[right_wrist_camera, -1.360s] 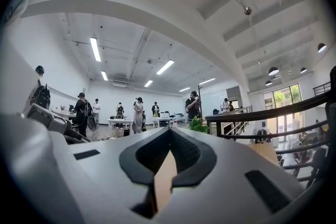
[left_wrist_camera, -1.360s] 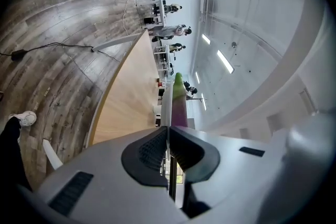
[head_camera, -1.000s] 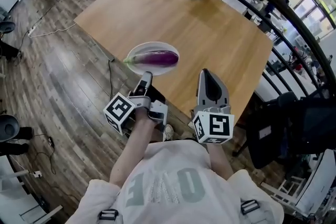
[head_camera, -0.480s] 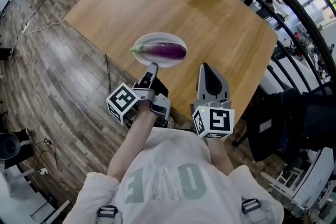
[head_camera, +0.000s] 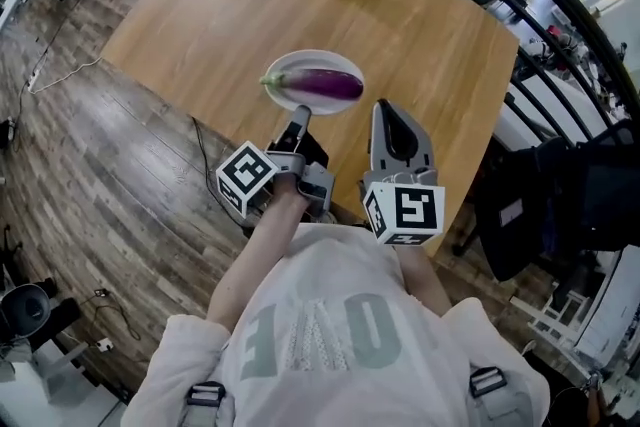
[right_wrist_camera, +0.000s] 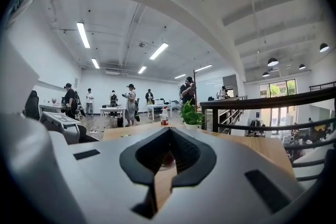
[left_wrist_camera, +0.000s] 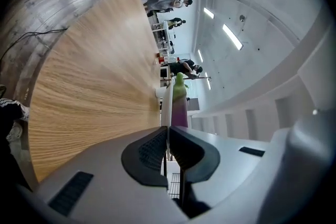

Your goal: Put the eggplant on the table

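I judge this the approach: left gripper [left_wrist_camera: 167, 128] pinched empty before the eggplant [head_camera: 320, 85], right gripper [right_wrist_camera: 169, 131] seemingly slightly parted, so I'd open next.

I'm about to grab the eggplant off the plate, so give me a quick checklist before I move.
1. Eggplant lying on the plate: ok.
2. Left gripper aimed at it: ok, eggplant straight ahead.
3. Left jaws open for a grasp: not ok, shut.
4. Right gripper free: ok, jaws slightly apart, nothing between.
5. Bare table for setting it down: ok.
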